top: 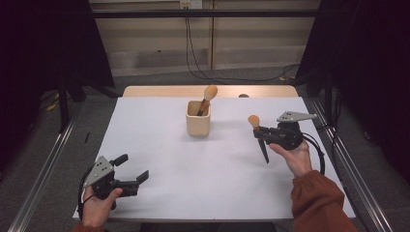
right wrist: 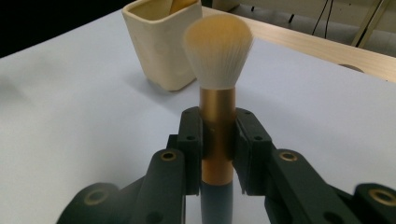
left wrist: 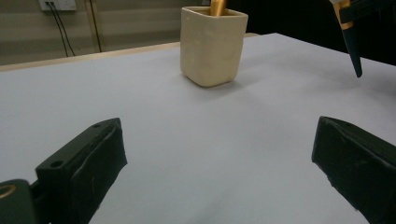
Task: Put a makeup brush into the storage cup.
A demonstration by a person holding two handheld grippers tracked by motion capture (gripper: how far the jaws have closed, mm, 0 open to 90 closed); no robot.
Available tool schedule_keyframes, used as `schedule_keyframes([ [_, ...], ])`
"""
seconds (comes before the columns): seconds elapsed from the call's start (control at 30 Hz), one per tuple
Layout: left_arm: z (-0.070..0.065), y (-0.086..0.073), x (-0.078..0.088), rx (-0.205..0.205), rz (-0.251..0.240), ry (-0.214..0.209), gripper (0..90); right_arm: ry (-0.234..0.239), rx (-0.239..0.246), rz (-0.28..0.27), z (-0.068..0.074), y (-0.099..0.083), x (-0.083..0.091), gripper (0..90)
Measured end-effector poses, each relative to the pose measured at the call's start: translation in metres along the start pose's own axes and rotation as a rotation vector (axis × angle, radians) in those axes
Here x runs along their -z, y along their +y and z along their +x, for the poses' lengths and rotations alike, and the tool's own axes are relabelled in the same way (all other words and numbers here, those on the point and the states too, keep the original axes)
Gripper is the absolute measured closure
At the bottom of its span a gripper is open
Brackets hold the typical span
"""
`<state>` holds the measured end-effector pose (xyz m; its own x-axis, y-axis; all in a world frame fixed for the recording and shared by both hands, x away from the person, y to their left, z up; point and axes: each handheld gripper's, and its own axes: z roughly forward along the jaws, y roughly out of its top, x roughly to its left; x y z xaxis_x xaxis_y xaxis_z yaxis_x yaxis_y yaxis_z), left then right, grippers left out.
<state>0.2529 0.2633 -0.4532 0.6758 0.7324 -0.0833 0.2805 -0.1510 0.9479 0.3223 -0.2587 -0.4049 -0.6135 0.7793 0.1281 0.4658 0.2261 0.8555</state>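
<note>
Pictured at a white table (top: pixel 159 193): right gripper (top: pixel 265 134) clamped on a makeup brush (top: pixel 258 137), jaws closed tight against the gold ferrule (right wrist: pixel 217 135) just under the bristles (right wrist: pixel 218 56). Held upright, pale bristle head up, dark pointed handle down, tip hanging a little above the tabletop to the right of the cup (top: pixel 198 118). Gripped high on the ferrule, probably so the long handle stays free to drop into the cup first, as with the brush already there.

Cream, square-sided cup standing near the middle of the far half of the table, a second brush (top: pixel 207 98) leaning inside it, bristles up and tilted toward the right rim. Held brush near the cup but well clear of it, on the cup's right and slightly nearer the person; seen from the right gripper view, cup behind and left of the bristles.

Left gripper (top: pixel 131 170) resting in the hand at the near left corner, well apart from the cup, jaws spread wide and holding nothing, pointed across bare table toward the cup (left wrist: pixel 213 44). Likely parked out of the way while the right hand does the placing. Next move, by the look of it: lift over the rim and lower the handle in beside the first brush.
</note>
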Motion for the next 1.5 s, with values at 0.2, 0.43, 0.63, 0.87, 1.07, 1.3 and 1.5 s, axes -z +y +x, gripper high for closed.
schedule_keyframes([
  [0.2, 0.000, 0.000, 0.000, -0.002, -0.003, 0.001, 2.6, 0.017, -0.022, -0.065, 0.001, -0.004, 0.002, 74.9],
  [0.43, 0.000, 0.000, 0.000, -0.002, -0.002, 0.001, 2.6, 0.040, -0.036, -0.138, 0.001, -0.008, 0.003, 74.9],
  [0.63, -0.001, 0.001, 0.001, 0.002, -0.009, -0.001, 2.6, 0.044, -0.036, -0.179, 0.000, -0.012, 0.005, 74.8],
  [0.87, -0.003, 0.002, 0.001, 0.005, -0.014, -0.007, 2.6, 0.055, -0.041, -0.222, 0.000, -0.019, 0.005, 74.9],
  [1.07, -0.006, 0.004, 0.000, 0.007, -0.025, -0.014, 2.6, 0.071, -0.046, -0.258, 0.000, -0.020, 0.005, 74.9],
  [1.3, -0.011, 0.007, -0.005, 0.003, -0.035, -0.038, 2.6, 0.089, -0.037, -0.272, 0.003, -0.019, 0.003, 74.8],
  [1.5, -0.014, 0.010, -0.010, 0.002, -0.042, -0.053, 2.6, 0.108, -0.030, -0.276, 0.006, -0.018, 0.000, 74.9],
])
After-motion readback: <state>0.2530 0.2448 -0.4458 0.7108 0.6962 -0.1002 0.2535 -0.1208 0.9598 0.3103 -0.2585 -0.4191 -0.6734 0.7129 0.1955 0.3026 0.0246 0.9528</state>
